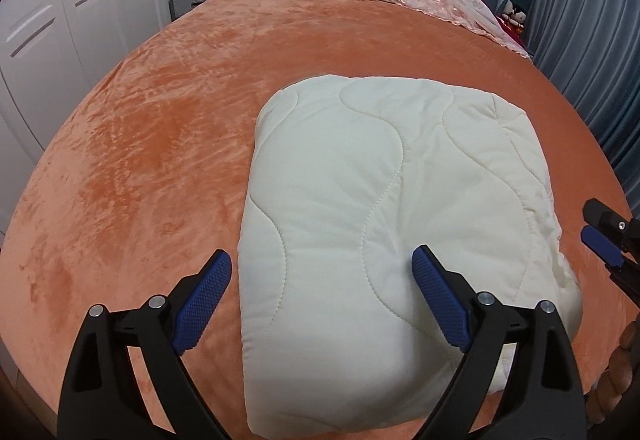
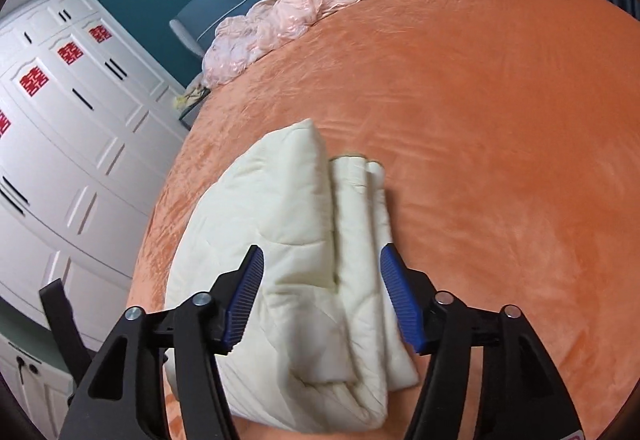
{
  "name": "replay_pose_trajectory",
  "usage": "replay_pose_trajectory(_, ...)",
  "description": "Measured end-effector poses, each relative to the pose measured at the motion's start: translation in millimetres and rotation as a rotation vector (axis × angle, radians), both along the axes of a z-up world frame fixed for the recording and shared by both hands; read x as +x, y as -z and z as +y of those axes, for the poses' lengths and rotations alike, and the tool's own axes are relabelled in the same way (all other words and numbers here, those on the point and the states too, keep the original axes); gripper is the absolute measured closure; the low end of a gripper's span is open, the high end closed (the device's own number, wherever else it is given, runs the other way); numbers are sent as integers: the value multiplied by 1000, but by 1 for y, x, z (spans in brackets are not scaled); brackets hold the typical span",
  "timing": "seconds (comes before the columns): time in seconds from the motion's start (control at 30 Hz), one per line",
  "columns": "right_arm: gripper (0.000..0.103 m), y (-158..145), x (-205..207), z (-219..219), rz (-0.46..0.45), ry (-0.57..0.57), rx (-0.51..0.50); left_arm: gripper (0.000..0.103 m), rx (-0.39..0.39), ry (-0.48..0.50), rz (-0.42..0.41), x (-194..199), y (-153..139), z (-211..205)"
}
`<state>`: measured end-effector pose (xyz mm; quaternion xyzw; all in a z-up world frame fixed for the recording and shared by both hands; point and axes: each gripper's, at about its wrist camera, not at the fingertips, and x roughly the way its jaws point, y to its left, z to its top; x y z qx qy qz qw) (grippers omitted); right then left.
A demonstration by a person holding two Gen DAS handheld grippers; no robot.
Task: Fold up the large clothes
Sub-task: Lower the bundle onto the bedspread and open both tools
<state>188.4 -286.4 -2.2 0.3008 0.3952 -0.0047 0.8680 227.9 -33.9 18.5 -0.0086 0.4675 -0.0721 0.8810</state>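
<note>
Both tools gape, gripping nothing: left tool (image 1: 322,274), right tool (image 2: 322,276) over my folded cream quilted blanket (image 1: 384,208); I'd square its layered edge on the orange plush bed (image 1: 152,144).

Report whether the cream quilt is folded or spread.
Folded: the cream quilt lies as a compact bundle on the orange bed, stacked layers showing along its edge.

Your cream quilt (image 1: 384,200) is soft, matt stitched cloth. The bed (image 1: 160,120) wears plush orange velvet with a faint sheen. Each hand-held gripper (image 1: 322,280) (image 2: 322,292) has matt black plastic arms, textured blue rubbery pads (image 1: 204,304), and shiny metal pins.
</note>
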Motion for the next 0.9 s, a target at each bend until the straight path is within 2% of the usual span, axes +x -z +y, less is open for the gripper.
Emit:
replay_pose_trajectory(0.1, 42, 7, 27, 10, 51, -26, -13, 14, -50, -21, 0, 6, -10, 1)
replay_pose_trajectory(0.13, 67, 13, 34, 11, 81, -44, -12, 14, -72, -26, 3, 9, -14, 2)
replay_pose_trajectory(0.17, 86, 15, 43, 15, 115, -50, -31, 14, -88, -28, 6, 14, -16, 3)
replay_pose_trajectory(0.2, 92, 15, 48, 17, 150, -39, -60, 14, -98, -28, 9, 18, -18, 3)
replay_pose_trajectory(0.23, 94, 10, 47, 17, 140, -15, -72, 14, -106, -28, 10, 22, -19, 3)
replay_pose_trajectory(0.33, 95, -3, 44, 21, 58, -20, -124, 14, -85, -33, 18, 36, -11, -1)
replay_pose_trajectory(0.4, 95, 10, 56, 26, 101, -42, -180, 14, -71, -36, 47, 46, 4, -3)
replay_pose_trajectory(0.47, 95, 30, 65, 26, 148, -51, -189, 12, -80, -45, 62, 52, 20, -4)
replay_pose_trajectory(0.57, 92, 56, 73, 24, 173, -51, -197, 6, -75, -55, 50, 54, 34, -5)
replay_pose_trajectory(0.7, 90, 77, 74, 24, 144, -72, -222, 5, -84, -53, 25, 55, 54, -5)
replay_pose_trajectory(0.9, 87, 84, 75, 28, 126, -118, -245, 5, -116, -48, -5, 53, 70, 1)
